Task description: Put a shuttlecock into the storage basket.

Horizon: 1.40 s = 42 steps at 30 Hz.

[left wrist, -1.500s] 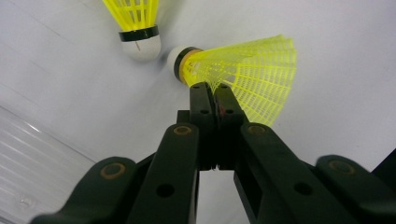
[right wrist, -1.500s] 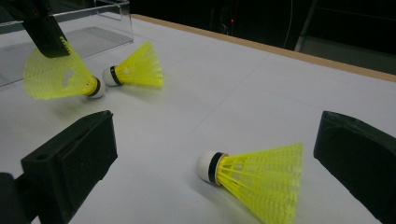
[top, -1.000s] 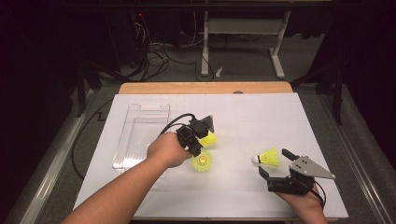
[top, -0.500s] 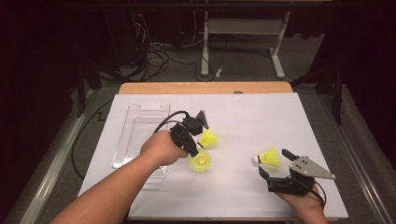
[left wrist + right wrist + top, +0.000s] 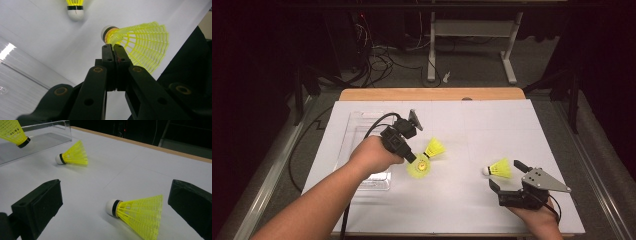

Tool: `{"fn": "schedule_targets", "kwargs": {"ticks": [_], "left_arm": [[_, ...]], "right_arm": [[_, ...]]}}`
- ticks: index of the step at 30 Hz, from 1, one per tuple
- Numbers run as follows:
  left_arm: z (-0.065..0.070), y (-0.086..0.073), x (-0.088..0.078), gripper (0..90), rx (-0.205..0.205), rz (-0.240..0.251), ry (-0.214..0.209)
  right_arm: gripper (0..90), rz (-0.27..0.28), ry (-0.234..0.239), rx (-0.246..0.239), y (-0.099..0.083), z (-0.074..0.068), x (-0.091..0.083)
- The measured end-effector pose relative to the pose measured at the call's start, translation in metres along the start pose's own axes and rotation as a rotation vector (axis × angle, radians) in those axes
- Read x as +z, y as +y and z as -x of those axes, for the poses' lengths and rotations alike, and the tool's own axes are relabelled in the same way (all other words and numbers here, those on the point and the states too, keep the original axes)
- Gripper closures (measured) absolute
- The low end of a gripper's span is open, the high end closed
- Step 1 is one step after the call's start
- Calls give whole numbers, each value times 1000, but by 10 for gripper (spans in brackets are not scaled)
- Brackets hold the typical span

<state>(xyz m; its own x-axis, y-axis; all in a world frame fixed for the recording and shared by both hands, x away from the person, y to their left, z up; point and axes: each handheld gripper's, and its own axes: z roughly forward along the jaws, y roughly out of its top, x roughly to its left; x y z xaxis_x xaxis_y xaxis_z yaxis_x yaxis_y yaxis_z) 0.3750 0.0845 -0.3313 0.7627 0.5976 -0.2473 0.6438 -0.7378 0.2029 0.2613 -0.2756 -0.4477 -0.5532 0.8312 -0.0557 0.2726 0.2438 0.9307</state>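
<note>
Three yellow shuttlecocks over white table (image 5: 472, 200). Nearest, between spread jaws of right gripper (image 5: 507, 174), untouched: one shuttlecock on its side (image 5: 498, 168). Farther off, left gripper (image 5: 414, 159), jaws clamped on mesh skirt of second shuttlecock (image 5: 419, 166), lifted off the surface. Just beyond, third shuttlecock (image 5: 434, 148) on its side. Farthest left, clear plastic tray (image 5: 362, 127).

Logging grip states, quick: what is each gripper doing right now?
Left gripper: shut on the skirt edge of a yellow shuttlecock.
Right gripper: open, another shuttlecock lying between its jaws, untouched.
</note>
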Motion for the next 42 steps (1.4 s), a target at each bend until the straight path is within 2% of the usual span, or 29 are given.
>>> {"fn": "schedule_targets", "kwargs": {"ticks": [7,25,36,41,42], "left_arm": [[-8,-8,-16,891,-24,33,14],[-31,-29,-40,892,-90,87,25],[-50,-47,-55,893,-149,119,42],[-61,-57,-63,893,-187,140,54],[-65,-61,-65,893,-204,148,59]], "right_arm": [[0,0,-1,0,0,0,0],[0,-1,-2,-2,0,0,0],[0,-1,-1,-1,0,0,0],[0,-1,-1,0,0,0,0],[0,-1,0,0,0,0,0]]}}
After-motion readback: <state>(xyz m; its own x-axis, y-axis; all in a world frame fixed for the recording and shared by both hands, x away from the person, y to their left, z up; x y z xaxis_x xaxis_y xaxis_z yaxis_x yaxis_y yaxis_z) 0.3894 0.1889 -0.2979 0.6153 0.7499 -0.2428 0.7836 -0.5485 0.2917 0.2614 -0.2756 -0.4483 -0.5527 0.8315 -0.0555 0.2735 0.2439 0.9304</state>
